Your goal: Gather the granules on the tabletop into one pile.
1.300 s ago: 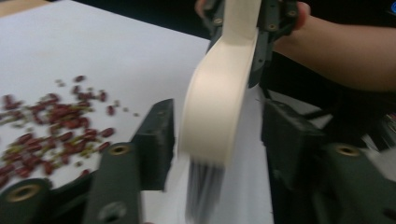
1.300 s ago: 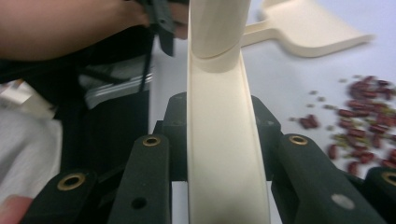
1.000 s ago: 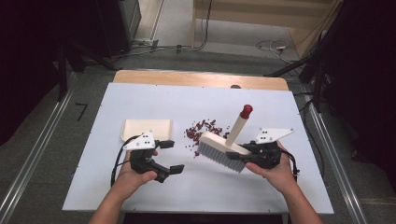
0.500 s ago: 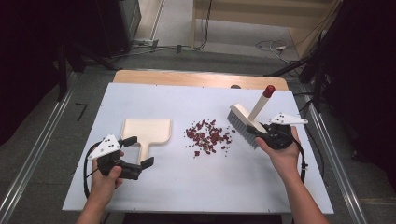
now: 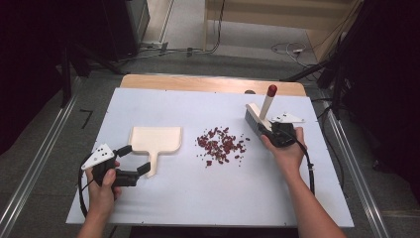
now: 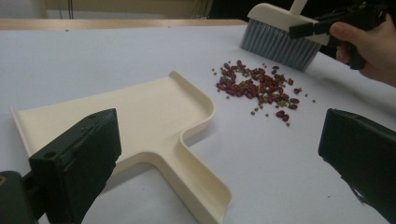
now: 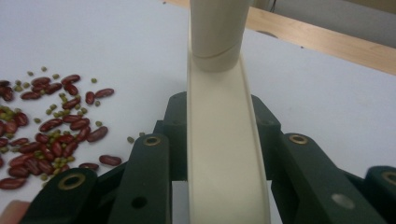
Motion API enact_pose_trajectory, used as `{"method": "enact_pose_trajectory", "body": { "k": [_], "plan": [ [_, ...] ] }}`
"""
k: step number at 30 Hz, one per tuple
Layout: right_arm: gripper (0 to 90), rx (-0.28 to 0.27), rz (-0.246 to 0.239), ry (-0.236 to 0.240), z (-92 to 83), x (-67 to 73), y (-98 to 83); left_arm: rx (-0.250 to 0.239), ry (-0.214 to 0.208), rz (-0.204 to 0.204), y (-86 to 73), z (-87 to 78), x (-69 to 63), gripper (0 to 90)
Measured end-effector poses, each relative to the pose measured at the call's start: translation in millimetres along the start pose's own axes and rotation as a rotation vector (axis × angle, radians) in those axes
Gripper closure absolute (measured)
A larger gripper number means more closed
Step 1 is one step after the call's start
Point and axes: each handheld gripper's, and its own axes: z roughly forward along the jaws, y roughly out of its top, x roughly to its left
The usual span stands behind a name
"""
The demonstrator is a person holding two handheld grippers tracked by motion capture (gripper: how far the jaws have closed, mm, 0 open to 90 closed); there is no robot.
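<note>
A cream dustpan (image 5: 154, 139) lies flat on the white table, its handle pointing toward the near edge. My left gripper (image 5: 134, 159) stands open just left of that handle; in the left gripper view the dustpan (image 6: 116, 121) lies ahead, its handle between the wide-apart jaws of the gripper (image 6: 217, 128). A scatter of red and green beans (image 5: 220, 145) lies mid-table. To their right my right gripper (image 5: 275, 133) is shut on a cream brush (image 5: 255, 118) with a red-tipped handle. In the right gripper view the brush handle (image 7: 224, 121) sits clamped in the gripper (image 7: 224, 154).
The white table top (image 5: 208, 193) ends in a wooden strip (image 5: 213, 84) at the far side. Metal rails (image 5: 29, 168) run along the floor on both sides. Cables trail on the floor behind the table.
My right gripper carried the brush from beside the beans out to the right. My left gripper drew back from the dustpan toward the near left, leaving the pan on the table.
</note>
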Motion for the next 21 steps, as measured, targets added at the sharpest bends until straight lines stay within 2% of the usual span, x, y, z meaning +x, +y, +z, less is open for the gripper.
{"method": "enact_pose_trajectory", "body": {
  "k": [2,5,6,7,9,12,17,18,21],
  "plan": [
    [65.7,0.005,0.001,-0.011,0.6,3.7,1.2,0.004,0.010,0.005,-2.5,1.4,0.8,0.0],
    [65.6,0.015,-0.017,0.028,4.7,20.0,0.1,-0.001,0.024,0.012,-3.6,1.9,1.8,0.0],
    [65.6,0.015,-0.017,0.028,4.7,20.0,0.1,-0.004,0.027,0.009,-3.7,1.7,1.9,0.0],
    [65.6,0.025,-0.015,0.041,6.6,28.8,-2.6,-0.009,0.030,0.005,-4.1,1.8,2.4,0.0],
    [65.6,0.031,-0.023,0.040,8.2,35.7,-5.4,-0.010,0.031,-0.004,-5.2,2.6,4.1,0.0],
    [65.7,0.029,-0.018,0.044,7.8,39.3,-7.2,-0.009,0.035,-0.011,-6.1,3.5,6.0,0.0],
    [65.7,0.010,0.030,0.089,2.2,41.3,-7.8,-0.015,0.037,-0.015,-5.5,4.2,6.9,0.0],
    [65.7,0.004,0.044,0.113,0.3,43.2,-7.8,-0.015,0.037,-0.016,-5.6,4.6,7.3,0.0],
    [65.6,0.003,0.046,0.133,-1.2,48.1,-7.6,-0.010,0.039,-0.013,-5.5,4.8,7.1,0.0]
  ]
}}
